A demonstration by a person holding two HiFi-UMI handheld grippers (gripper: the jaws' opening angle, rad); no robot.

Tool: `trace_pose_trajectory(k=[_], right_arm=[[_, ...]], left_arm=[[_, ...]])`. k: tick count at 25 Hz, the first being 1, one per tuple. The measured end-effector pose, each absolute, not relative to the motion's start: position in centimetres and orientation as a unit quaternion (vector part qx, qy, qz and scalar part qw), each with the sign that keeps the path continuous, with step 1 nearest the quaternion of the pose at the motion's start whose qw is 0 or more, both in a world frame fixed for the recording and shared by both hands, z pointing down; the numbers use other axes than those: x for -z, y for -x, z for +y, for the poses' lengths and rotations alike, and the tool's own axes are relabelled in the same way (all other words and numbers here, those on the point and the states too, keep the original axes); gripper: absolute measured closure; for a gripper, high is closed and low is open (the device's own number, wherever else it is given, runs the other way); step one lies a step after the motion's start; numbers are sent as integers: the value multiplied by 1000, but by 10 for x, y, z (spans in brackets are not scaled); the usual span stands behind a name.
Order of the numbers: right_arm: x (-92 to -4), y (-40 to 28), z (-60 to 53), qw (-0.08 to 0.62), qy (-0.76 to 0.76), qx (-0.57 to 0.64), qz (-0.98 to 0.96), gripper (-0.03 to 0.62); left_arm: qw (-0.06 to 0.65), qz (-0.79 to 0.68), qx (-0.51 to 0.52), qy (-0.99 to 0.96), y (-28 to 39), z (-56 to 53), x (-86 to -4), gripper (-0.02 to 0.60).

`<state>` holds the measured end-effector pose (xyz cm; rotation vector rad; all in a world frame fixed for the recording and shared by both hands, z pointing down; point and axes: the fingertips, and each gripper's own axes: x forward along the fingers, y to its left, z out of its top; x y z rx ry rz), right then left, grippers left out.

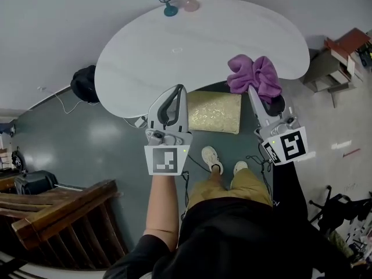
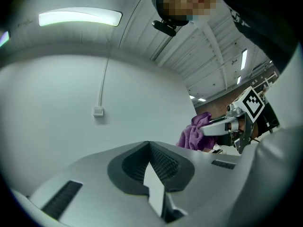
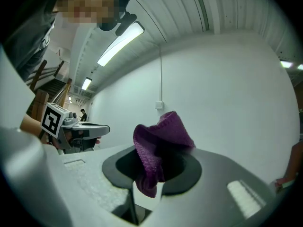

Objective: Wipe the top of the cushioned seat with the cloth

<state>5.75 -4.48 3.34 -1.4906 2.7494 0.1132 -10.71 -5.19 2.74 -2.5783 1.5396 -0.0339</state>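
Right gripper: you have it clamped on the purple cloth, bunched at its tips for wiping.
Left gripper: jaws together, empty, spare.
Cushioned seat: below, between both grippers, not yet touched.

Purple cloth, mottled gold cushioned seat, white table, teal-grey floor, brown wooden railing.

Person: black top, tan trousers, white shoes; left gripper, right gripper — light grey shells, dark ribbed fingers, black-and-white square marker cubes.
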Motion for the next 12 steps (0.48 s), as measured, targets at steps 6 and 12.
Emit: trace_pose_trajectory(k=[6, 12], right_arm=[[-55, -72, -46, -8, 493, -21, 870, 516], [-73, -87, -49, 10, 505, 7, 863, 516]], left_arm=[[61, 498, 2, 865, 87, -63, -39, 576], [49, 494, 17, 868, 72, -67, -56, 576]])
